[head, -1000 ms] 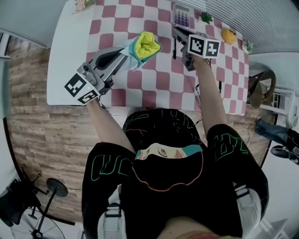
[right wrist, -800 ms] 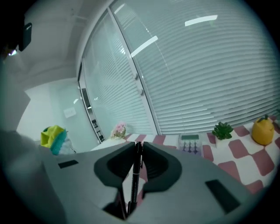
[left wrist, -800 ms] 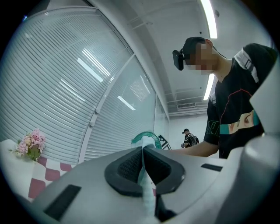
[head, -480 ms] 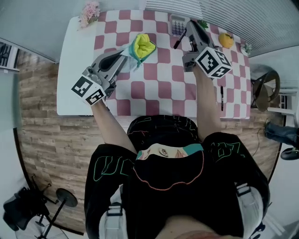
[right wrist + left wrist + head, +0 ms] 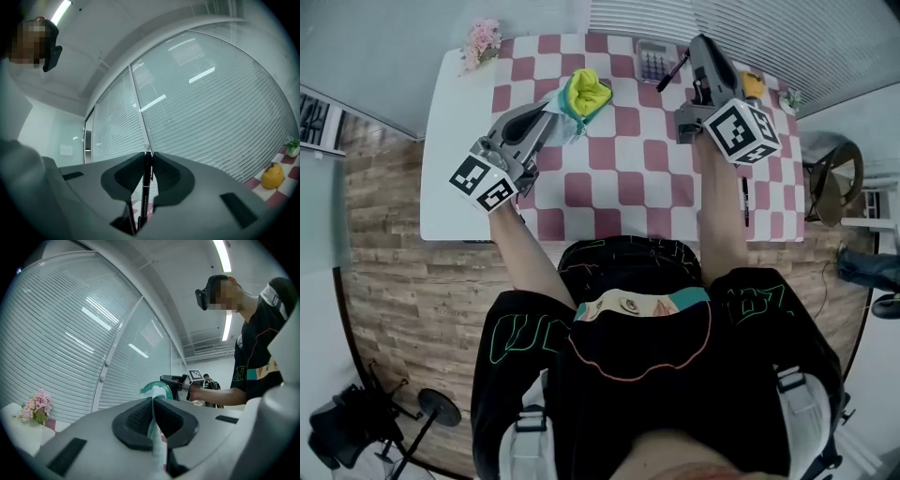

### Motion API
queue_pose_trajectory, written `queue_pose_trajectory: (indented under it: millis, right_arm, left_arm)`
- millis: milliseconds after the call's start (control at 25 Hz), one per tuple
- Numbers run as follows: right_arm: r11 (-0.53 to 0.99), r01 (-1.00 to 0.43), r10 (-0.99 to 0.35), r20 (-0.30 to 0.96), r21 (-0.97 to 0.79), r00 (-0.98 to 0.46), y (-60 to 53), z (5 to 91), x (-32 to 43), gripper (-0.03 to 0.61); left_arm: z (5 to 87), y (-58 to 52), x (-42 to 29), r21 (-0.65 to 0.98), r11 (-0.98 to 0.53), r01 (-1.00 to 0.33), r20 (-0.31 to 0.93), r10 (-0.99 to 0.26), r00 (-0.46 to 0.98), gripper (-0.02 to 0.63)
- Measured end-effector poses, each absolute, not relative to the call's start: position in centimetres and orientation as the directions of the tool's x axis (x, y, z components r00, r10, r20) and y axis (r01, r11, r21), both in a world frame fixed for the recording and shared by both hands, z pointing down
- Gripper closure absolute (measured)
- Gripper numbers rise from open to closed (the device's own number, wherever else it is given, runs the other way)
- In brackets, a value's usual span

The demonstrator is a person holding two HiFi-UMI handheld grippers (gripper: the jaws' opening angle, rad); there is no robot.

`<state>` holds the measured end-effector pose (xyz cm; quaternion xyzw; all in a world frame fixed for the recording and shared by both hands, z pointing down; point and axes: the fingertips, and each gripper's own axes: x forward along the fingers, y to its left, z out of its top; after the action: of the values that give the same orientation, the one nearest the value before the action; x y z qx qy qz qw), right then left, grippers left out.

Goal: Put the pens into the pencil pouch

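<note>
In the head view my left gripper (image 5: 553, 119) is shut on the edge of the pencil pouch (image 5: 583, 94), teal outside and yellow inside, and holds it above the checked tablecloth (image 5: 619, 178). The left gripper view shows the pouch's teal-white edge (image 5: 153, 427) pinched between the pads of that gripper (image 5: 153, 401). My right gripper (image 5: 696, 47) is raised over the table's far right and is shut on a black pen (image 5: 672, 73). Its own view shows the pen (image 5: 144, 192) standing upright in the gripper (image 5: 148, 157). A second pen (image 5: 744, 201) lies beside my right forearm.
A calculator (image 5: 654, 61) lies at the far edge under the raised pen. Pink flowers (image 5: 481, 39) stand at the far left corner. A yellow fruit (image 5: 754, 84) and a small plant (image 5: 788, 97) sit at the far right. Window blinds close off the far side.
My right gripper has risen off the table with the black pen and tipped up from pointing down to about level. The left gripper and pouch have lifted slightly.
</note>
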<state>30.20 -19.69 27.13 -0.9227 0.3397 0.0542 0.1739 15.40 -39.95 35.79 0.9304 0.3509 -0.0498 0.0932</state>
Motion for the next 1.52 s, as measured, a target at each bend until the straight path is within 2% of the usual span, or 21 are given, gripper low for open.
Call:
queue_pose_trajectory:
  millis: [640,1040,1520]
  right_arm:
    - [-0.519,-0.816,-0.732,-0.360,-0.256,0.578,-27.2,20.9,23.8,0.517]
    - [-0.473,-0.848,-0.769,-0.358,-0.239,0.530,-29.9,20.7,22.4,0.517]
    - [-0.498,-0.849,-0.791,-0.309,-0.174,0.528,-31.9,22.2,21.6,0.517]
  left_arm:
    - [36.5,-37.7,15.6,0.098,-0.761,0.642,-0.052,0.640,0.767,0.612]
    - [34.8,-38.1,15.5,0.147,-0.763,0.629,-0.157,0.610,0.777,0.612]
    - [33.7,-37.8,15.5,0.221,-0.698,0.681,-0.272,0.626,0.731,0.612]
